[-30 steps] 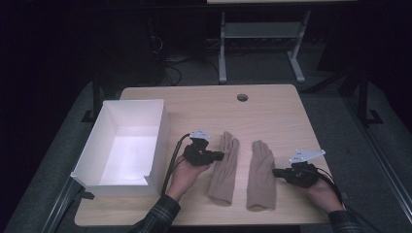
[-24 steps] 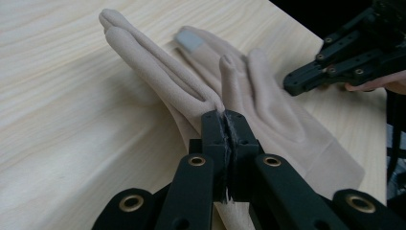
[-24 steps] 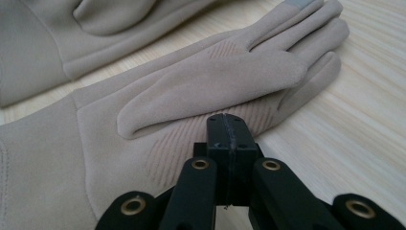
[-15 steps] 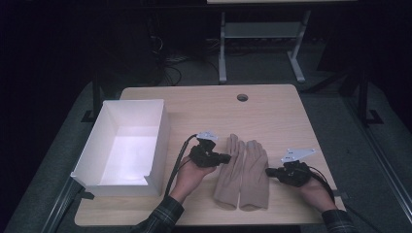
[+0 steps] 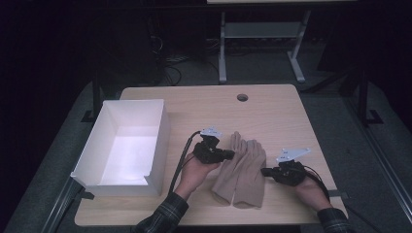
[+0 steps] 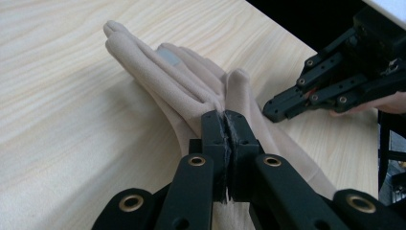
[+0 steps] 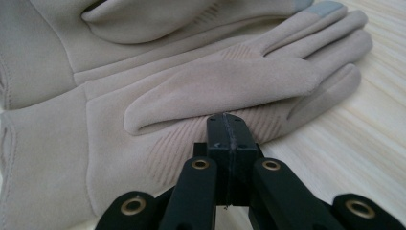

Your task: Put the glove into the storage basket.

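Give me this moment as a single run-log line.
left tool: shut, at left edge of gloves | right tool: shut, at their right edge | gloves: side by side, touching, flat on table | white box: left of them

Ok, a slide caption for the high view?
Two shut grippers, left and right, flank paired beige gloves beside a white box.

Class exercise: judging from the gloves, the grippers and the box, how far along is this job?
Done: the two beige gloves lie side by side, touching, near the table's front edge. In hand: the left gripper and right gripper, jaws shut, flank the pair. Possibly left: the white box holds no gloves.
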The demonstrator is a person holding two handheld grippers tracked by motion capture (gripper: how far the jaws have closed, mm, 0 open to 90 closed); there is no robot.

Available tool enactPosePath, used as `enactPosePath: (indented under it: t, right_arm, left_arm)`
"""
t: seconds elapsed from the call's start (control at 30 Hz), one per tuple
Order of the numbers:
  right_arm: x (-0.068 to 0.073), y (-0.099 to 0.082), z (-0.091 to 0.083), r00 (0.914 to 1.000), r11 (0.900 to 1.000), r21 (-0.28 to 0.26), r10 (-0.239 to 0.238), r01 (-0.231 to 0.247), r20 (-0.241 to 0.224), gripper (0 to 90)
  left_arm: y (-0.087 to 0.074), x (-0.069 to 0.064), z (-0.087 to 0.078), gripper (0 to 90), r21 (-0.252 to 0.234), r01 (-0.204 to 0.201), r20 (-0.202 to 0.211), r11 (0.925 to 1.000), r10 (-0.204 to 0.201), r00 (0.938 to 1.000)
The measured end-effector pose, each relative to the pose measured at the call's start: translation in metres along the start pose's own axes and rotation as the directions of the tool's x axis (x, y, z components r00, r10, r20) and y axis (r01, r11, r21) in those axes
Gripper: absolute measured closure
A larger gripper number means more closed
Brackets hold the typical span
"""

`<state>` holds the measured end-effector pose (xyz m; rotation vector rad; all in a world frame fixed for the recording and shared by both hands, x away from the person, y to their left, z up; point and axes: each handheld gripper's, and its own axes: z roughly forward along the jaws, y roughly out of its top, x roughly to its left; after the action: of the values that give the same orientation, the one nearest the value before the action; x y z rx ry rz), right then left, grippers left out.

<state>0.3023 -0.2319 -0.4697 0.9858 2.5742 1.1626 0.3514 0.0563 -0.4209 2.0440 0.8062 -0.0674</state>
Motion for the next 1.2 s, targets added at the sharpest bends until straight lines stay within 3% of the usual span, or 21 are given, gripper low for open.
enactPosePath:
  t: [0.63,0.97,1.2]
  right_arm:
    - [0.006,0.011,0.014,0.9998,1.0000,-0.001,-0.004,0.004,-0.020,90.0]
    - [0.006,0.011,0.014,0.9998,1.0000,0.000,-0.004,0.004,-0.020,90.0]
    - [0.005,0.010,0.012,0.9998,1.0000,-0.004,-0.006,0.005,-0.019,88.0]
  left_arm:
    - [0.016,-0.017,0.029,88.0,-0.001,-0.033,0.034,0.9995,0.033,0.9989]
    - [0.013,-0.027,0.058,87.9,0.046,-0.049,0.073,0.9978,0.045,0.9963]
    - [0.012,-0.031,0.064,83.8,0.047,-0.056,0.077,0.9973,0.053,0.9956]
